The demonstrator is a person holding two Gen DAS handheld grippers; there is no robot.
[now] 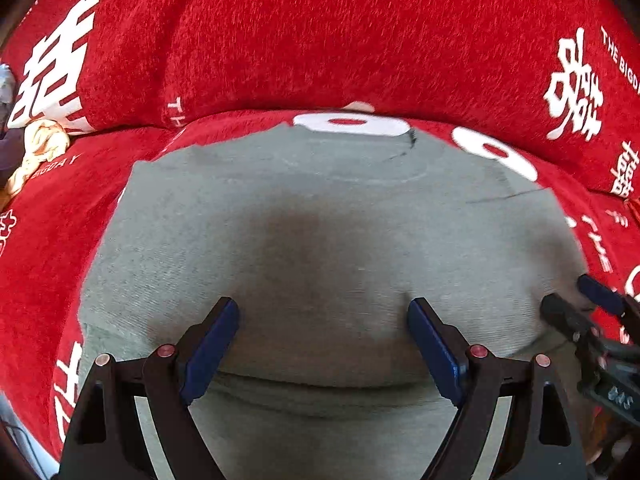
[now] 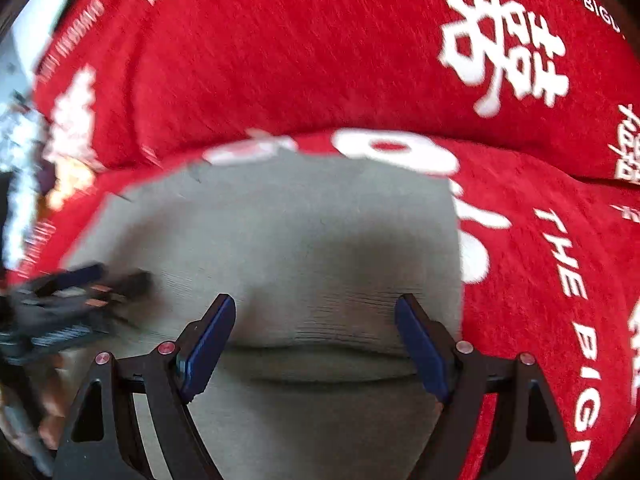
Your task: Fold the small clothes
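Note:
A grey-green knit garment (image 1: 320, 248) lies flat on a red plush cover, with a folded edge across its near part. It also shows in the right wrist view (image 2: 304, 240). My left gripper (image 1: 324, 316) is open and empty, just above the garment near the fold. My right gripper (image 2: 316, 312) is open and empty over the garment's right part. The right gripper also shows at the right edge of the left wrist view (image 1: 580, 300). The left gripper shows blurred at the left of the right wrist view (image 2: 116, 276).
The red cover (image 1: 320, 40) with white characters and lettering drapes over a raised cushion behind the garment. A cream bundle (image 1: 40, 144) lies at the far left. More red cover (image 2: 560, 280) extends to the right.

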